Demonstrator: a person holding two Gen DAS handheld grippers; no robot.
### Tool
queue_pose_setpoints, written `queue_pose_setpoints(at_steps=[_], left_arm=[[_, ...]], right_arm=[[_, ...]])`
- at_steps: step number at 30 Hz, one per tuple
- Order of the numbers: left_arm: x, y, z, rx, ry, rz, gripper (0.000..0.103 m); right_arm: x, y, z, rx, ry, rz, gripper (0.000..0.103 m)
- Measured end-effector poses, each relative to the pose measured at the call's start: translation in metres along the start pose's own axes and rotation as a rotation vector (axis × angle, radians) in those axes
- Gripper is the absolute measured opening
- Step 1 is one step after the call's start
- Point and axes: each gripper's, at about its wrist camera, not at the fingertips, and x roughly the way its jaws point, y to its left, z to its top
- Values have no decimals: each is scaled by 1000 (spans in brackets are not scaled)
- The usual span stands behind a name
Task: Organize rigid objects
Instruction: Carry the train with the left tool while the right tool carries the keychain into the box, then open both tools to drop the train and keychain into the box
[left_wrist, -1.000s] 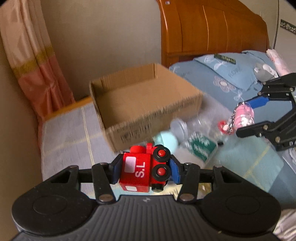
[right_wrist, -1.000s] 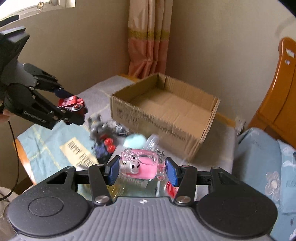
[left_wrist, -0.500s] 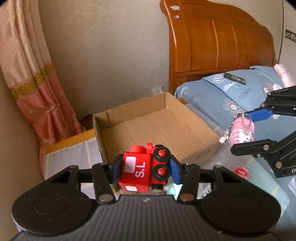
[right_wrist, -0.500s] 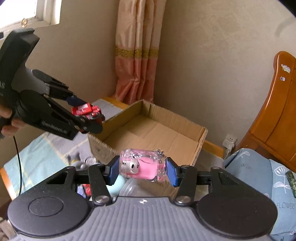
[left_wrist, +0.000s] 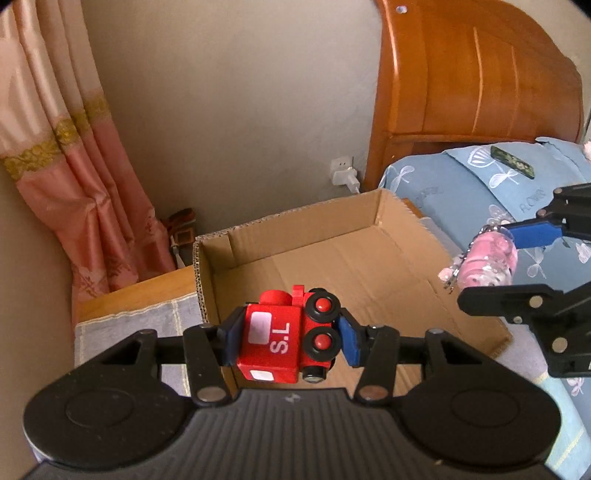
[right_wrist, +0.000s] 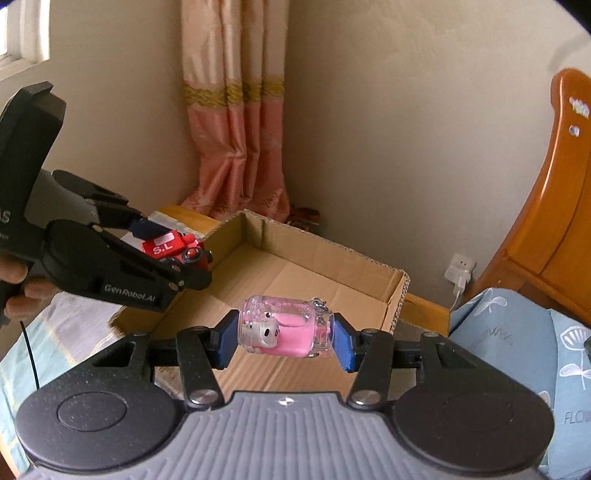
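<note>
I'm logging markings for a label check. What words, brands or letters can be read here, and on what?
"S.L": on the red toy train in the left gripper.
"GenRobot.AI": on the left gripper's lower arm, seen from the right wrist.
"FLOW...": cut off, on the blue pillow.
Other pillow lettering: too blurred to read.

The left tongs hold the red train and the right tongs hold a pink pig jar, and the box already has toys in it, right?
Not quite. In both wrist views the cardboard box is empty. The rest holds: the left tongs grip the red train, and the right tongs grip the pink pig jar.
</note>
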Motion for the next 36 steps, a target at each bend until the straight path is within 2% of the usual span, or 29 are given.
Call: queue_pose_setpoints(at_steps=[3,4,5,7,9,15,19,20,22,24,36], left_arm=[[14,2,7,-4,8,3,51],[17,2,9,-7,6,4,56],[20,2,12,-8,3,7,70],[22,2,13,-13,-28,40,85],[23,2,12,-3,-40,55,85],[19,12,4,-24,-25,15,85],[10,13,-5,-12,-38,28,86],[7,13,-8,-11,-39,25,87],[3,13,-12,-10,-41,20,89],[-2,12,-16,-2,-47,20,90],[-48,2,-44,-4,-95,12,94]], right_arm=[[15,-5,5,10,17,-6,57],[19,-6,6,12,22,-9,57],[23,-7,7,14,25,-10,57],[31,-9,8,19,35,-9,57],[38,-12,9,23,43,-13,57],[56,-19,12,41,73,-19,57],[63,-20,17,41,69,-52,58],[62,-20,19,44,54,-64,61],[60,-21,22,59,37,-84,102],[52,-21,22,69,7,-94,103],[5,-1,-9,73,13,-84,103]])
